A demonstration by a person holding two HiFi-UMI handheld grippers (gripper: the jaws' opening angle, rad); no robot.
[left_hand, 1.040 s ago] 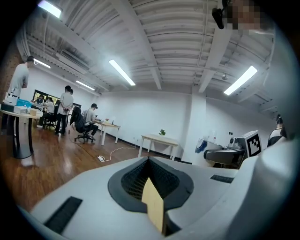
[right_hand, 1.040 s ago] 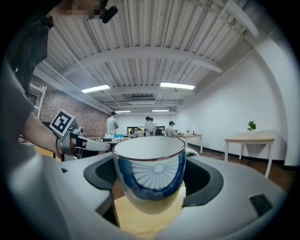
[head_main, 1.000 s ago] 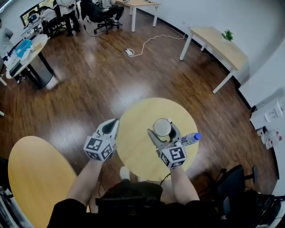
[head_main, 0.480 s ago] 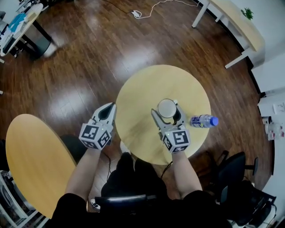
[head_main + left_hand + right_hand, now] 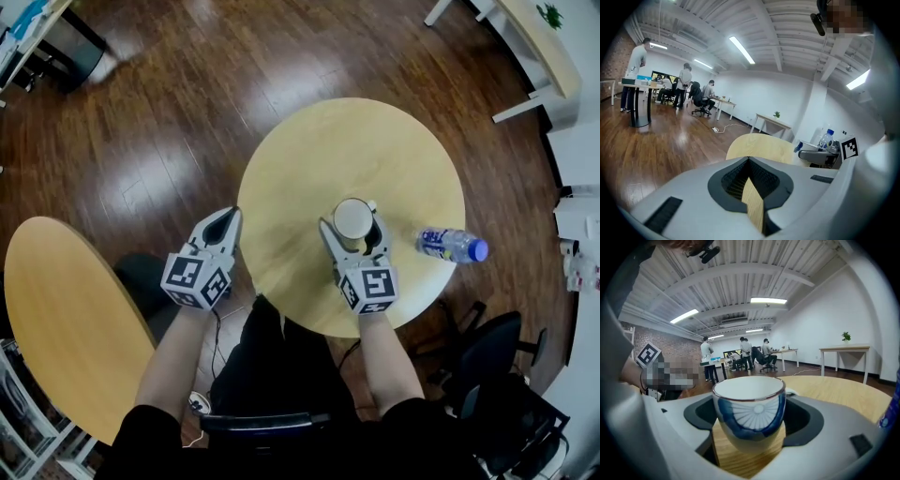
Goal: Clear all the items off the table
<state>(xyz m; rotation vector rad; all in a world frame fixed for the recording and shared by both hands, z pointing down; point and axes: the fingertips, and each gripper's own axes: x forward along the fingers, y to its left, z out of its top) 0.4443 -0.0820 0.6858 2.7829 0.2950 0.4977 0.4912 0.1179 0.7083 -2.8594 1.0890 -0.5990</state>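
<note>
The right gripper (image 5: 352, 223) is closed on a small ceramic cup (image 5: 749, 411), one jaw on each side of its round body. The cup is white with a blue fan pattern and a dark rim. It stands upright and looks empty. It sits over the near part of a round wooden desk (image 5: 347, 141); whether its base touches the wood cannot be told.

The cup is probably light, stiff and breakable, with a smooth glaze that may slip, so a firm hold low across the body seems safest. Its handle faces away from the gripper.

To the right, near the desk's edge, a clear plastic water bottle (image 5: 452, 245) with a blue cap lies on its side. It will likely roll and dent, so it should be taken across its middle.

The left gripper (image 5: 225, 220) has its jaws fully together and holds nothing. It hangs just beside the desk's left edge, above the dark wooden floor (image 5: 187, 112).
</note>
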